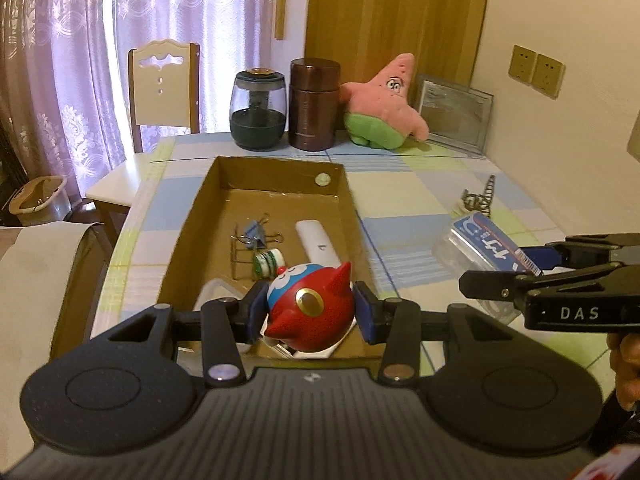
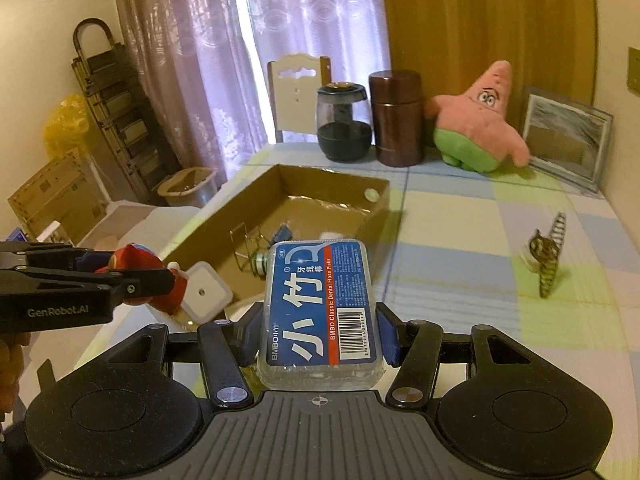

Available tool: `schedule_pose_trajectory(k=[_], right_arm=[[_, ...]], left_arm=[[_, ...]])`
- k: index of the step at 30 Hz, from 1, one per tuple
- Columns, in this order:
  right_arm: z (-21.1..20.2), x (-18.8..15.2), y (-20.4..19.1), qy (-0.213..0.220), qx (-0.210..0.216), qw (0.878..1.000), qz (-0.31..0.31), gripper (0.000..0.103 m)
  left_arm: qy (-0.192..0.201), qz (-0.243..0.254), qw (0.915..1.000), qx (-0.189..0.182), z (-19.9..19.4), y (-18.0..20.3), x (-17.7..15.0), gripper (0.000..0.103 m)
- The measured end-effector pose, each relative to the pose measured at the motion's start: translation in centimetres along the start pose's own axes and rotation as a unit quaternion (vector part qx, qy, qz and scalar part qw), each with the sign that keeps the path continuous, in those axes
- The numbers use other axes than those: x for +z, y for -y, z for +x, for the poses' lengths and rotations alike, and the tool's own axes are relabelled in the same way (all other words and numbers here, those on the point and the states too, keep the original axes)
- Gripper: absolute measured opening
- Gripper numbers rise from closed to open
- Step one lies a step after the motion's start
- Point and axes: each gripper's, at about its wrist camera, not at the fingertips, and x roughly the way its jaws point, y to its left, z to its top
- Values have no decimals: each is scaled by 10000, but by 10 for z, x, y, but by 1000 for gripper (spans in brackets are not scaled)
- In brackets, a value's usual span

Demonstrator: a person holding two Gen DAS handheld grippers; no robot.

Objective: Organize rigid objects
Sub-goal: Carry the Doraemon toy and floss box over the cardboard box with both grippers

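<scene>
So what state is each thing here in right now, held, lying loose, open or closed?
Left tongs: shut on the red toy figure.
Right tongs: shut on the floss pick box.
Cardboard box: open-topped, on the table.
Binder clips: lying loose in the cardboard box.
Brown canister: upright, lid on.
Metal model: standing on the table, not boxed.

My left fingers (image 1: 250,312) hide the toy figure (image 1: 310,314) sides; its base is out of sight. Floss box (image 2: 320,308) covers my right pads. White lidded container (image 1: 212,300) mostly blocked by my gripper. Small metal model (image 2: 548,258) on the table (image 2: 460,240) is too blurred to identify.
</scene>
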Motion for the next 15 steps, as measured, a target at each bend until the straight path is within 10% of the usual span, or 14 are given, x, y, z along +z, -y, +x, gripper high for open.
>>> schedule_pose_trajectory(k=[15], right_arm=[[51, 30, 0, -140, 128, 9998, -69, 54]], left_arm=[[-138, 185, 9997, 92, 42, -31, 25, 40]])
